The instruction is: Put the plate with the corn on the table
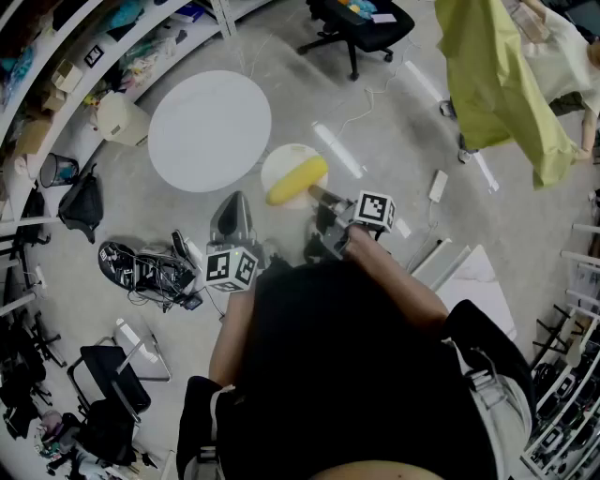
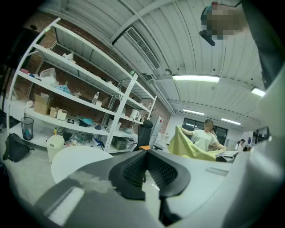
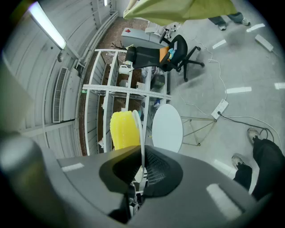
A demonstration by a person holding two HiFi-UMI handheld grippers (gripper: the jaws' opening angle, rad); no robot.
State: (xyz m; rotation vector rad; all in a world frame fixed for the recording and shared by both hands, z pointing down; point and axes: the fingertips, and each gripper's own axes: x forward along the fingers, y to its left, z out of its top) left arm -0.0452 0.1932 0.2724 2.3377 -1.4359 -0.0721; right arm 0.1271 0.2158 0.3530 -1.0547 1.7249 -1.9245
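Note:
A white plate [image 1: 286,169] with a yellow corn cob [image 1: 298,179] on it hangs in the air just right of the round white table [image 1: 208,129]. My right gripper [image 1: 319,195] is shut on the plate's near rim. In the right gripper view the plate [image 3: 141,133] shows edge-on between the pads, with the corn [image 3: 122,130] to its left and the table [image 3: 168,128] beyond. My left gripper [image 1: 234,204] points toward the table's near edge, jaws together and nothing in them. In the left gripper view it [image 2: 149,171] faces the table [image 2: 75,158].
Shelving [image 1: 56,66] and a white bin [image 1: 120,117] stand left of the table. An office chair [image 1: 361,28] is at the back. A person holding a yellow-green cloth [image 1: 497,75] stands at the right. Cables [image 1: 141,267] and a power strip [image 1: 438,185] lie on the floor.

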